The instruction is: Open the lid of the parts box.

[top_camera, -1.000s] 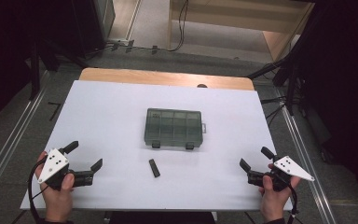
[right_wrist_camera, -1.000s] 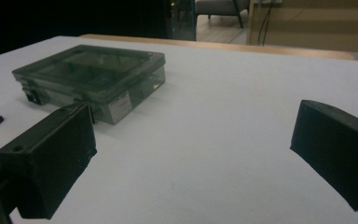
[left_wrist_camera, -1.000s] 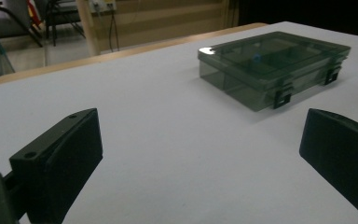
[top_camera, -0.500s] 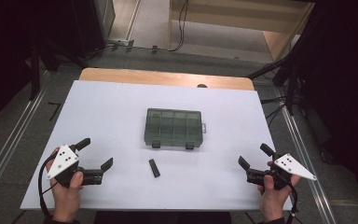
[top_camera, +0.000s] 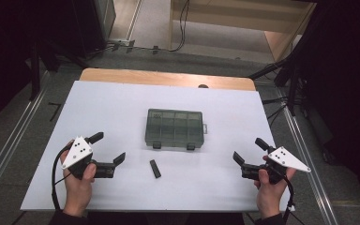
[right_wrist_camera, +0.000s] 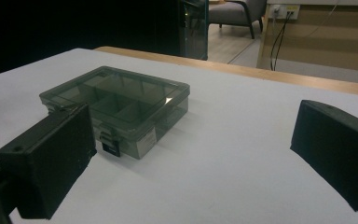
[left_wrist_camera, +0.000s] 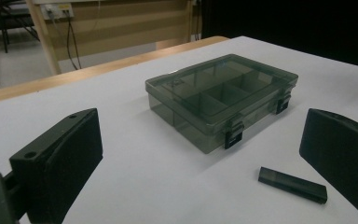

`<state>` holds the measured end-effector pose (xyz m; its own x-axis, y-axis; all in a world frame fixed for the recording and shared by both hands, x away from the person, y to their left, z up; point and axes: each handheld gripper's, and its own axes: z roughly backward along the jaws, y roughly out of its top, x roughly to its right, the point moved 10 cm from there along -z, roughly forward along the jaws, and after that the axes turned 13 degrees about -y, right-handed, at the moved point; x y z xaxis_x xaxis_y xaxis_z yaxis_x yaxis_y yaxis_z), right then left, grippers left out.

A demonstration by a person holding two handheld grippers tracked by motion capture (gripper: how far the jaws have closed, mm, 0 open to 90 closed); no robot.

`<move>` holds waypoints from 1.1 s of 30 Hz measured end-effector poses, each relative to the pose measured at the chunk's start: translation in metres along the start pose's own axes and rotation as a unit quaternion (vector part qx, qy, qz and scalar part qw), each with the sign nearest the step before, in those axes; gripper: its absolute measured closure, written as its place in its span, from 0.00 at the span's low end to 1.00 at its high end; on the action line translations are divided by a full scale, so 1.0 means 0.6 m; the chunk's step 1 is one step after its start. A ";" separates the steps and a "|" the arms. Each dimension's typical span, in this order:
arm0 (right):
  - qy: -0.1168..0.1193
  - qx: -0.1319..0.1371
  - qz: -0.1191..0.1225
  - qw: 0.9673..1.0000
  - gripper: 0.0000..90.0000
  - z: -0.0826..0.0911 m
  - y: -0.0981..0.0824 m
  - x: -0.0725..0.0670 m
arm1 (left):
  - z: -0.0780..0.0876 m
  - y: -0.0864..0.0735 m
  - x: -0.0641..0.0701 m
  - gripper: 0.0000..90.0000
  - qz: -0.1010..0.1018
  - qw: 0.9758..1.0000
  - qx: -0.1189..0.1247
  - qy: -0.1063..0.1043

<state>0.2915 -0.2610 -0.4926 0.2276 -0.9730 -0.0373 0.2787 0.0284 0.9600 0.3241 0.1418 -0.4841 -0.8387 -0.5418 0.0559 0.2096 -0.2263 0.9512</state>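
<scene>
A smoky clear compartment box with its lid shut and two black latches sits mid-table; I also see this box in the left gripper view and the same box in the right gripper view. A small black stick lies just in front of it, and that stick is near my left gripper's right jaw. My left gripper is open at the front left, nothing between its jaws. My right gripper is open at the front right, empty.
The white table top has a wooden strip along its far edge. Metal rails run along both sides on the floor. Cables and a wooden frame stand beyond the table.
My left gripper has moved right and slightly forward toward the black stick. My right gripper has barely shifted.
</scene>
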 end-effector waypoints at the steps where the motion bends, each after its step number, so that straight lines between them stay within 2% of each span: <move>1: 0.002 -0.002 -0.001 1.000 0.00 -0.003 0.005 -0.001 | -0.004 0.002 0.001 0.00 -0.001 1.000 -0.001 -0.002; 7: 0.012 -0.008 -0.001 1.000 0.00 -0.014 0.015 -0.008 | -0.030 0.016 0.002 0.00 -0.002 1.000 -0.005 -0.015; 15: 0.023 -0.002 -0.001 1.000 0.00 -0.039 0.041 -0.015 | -0.063 0.040 0.002 0.00 -0.008 1.000 -0.001 -0.025; 22: 0.020 0.000 0.015 1.000 0.00 -0.055 0.052 -0.021 | -0.085 0.041 -0.003 0.00 0.008 0.999 0.002 -0.034; 29: 0.043 0.000 0.016 0.999 0.00 -0.076 0.065 -0.042 | -0.099 0.039 -0.009 0.00 0.019 0.999 -0.001 -0.039; 33: 0.048 -0.003 0.016 0.999 0.00 -0.088 0.069 -0.053 | -0.107 0.039 -0.014 0.00 0.037 0.999 0.000 -0.040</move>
<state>0.3450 -0.2170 -0.4666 0.3241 -0.9454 -0.0332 0.2747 0.0605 0.9596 0.3686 0.0889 -0.4817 -0.8583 -0.4910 0.1491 0.2717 -0.1883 0.9438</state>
